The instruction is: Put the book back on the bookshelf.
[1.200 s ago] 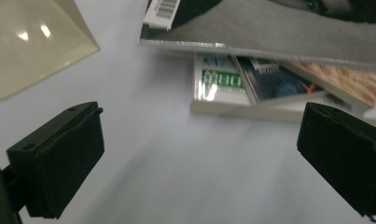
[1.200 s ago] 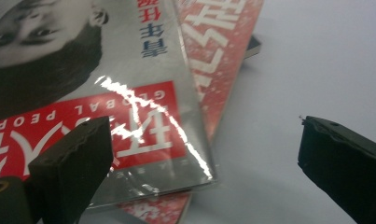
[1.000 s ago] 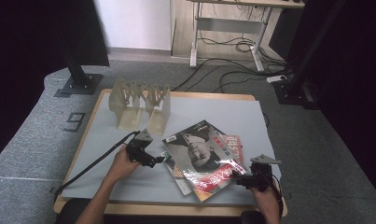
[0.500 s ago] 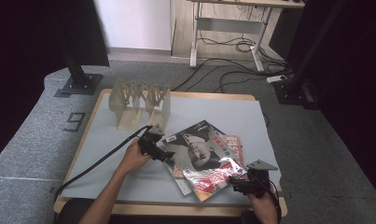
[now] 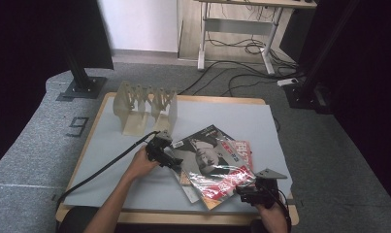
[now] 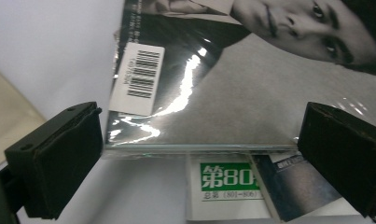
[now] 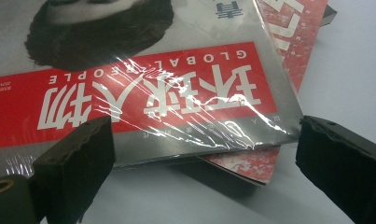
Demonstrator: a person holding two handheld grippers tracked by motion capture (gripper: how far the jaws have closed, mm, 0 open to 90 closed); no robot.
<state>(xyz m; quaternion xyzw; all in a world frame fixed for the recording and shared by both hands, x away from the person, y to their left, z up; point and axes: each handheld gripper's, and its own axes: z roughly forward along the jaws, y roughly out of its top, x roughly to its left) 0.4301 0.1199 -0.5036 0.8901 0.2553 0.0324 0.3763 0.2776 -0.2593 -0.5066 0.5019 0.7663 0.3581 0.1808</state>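
A plastic-wrapped magazine [image 5: 210, 158] with a face and a red title band tops a loose stack on the grey table mat [image 5: 110, 145]. My left gripper [image 5: 170, 160] is open at the magazine's left corner, its jaws straddling the edge [image 6: 195, 148] near a barcode sticker [image 6: 138, 77]. My right gripper [image 5: 241, 191] is open at the stack's near right corner, with the red band [image 7: 143, 93] between and just beyond its jaws. A red magazine [image 7: 293, 28] and a white booklet with a green label [image 6: 225, 186] lie underneath.
A beige slotted rack [image 5: 144, 104] stands at the mat's back left. The wooden table edge [image 5: 183, 218] runs close under both hands. A black cable [image 5: 101, 170] trails left from the left gripper. Desk legs and floor cables lie beyond the table.
The left gripper has slid right, up to the magazine's corner. The right gripper has drifted slightly left and nearer, to the stack's near corner. The magazines have not moved.
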